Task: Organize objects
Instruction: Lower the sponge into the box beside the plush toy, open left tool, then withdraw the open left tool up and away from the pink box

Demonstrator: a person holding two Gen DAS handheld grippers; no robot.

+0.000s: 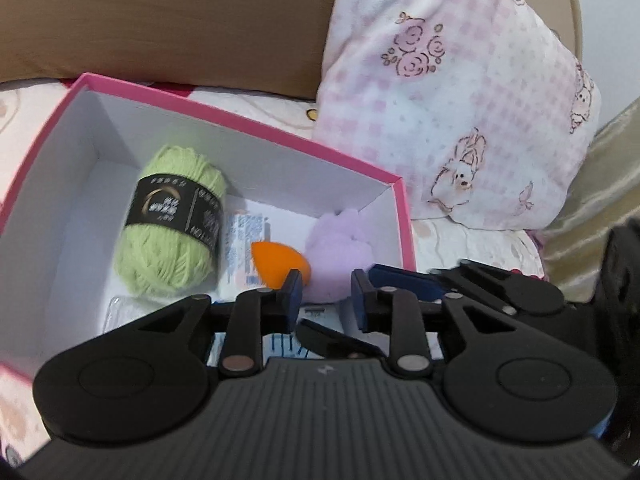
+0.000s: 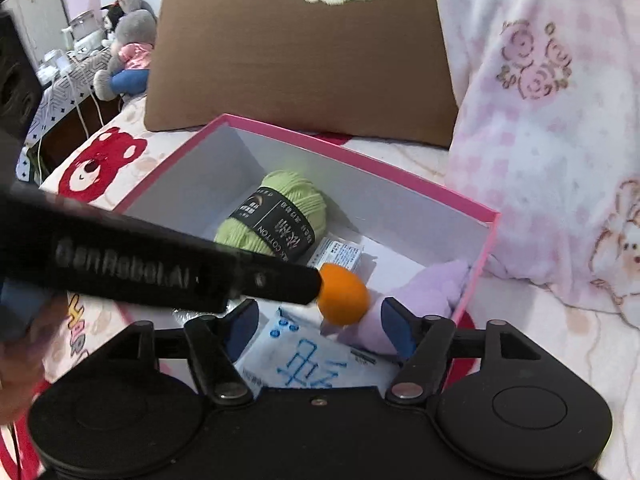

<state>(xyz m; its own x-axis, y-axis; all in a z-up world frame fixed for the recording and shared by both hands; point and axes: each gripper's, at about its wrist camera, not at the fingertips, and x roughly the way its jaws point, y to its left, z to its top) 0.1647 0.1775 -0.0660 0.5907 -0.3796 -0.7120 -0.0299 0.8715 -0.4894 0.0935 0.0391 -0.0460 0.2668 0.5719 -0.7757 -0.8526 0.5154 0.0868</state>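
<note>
Box (image 1: 248, 128) with the pink rim sits on the bed and already holds green yarn (image 1: 172, 224), orange sponge (image 1: 276, 264), a lilac fluffy thing (image 1: 340, 248) and paper packets (image 2: 308, 360), so packing looks mostly done; what's left outside isn't visible. Left gripper (image 1: 326, 294) hangs over the box near edge, fingers spread, holding nothing. Right gripper (image 2: 316, 324) likewise spread and empty above the packets, the left one's finger crossing its view up to the sponge; contact unclear.
</note>
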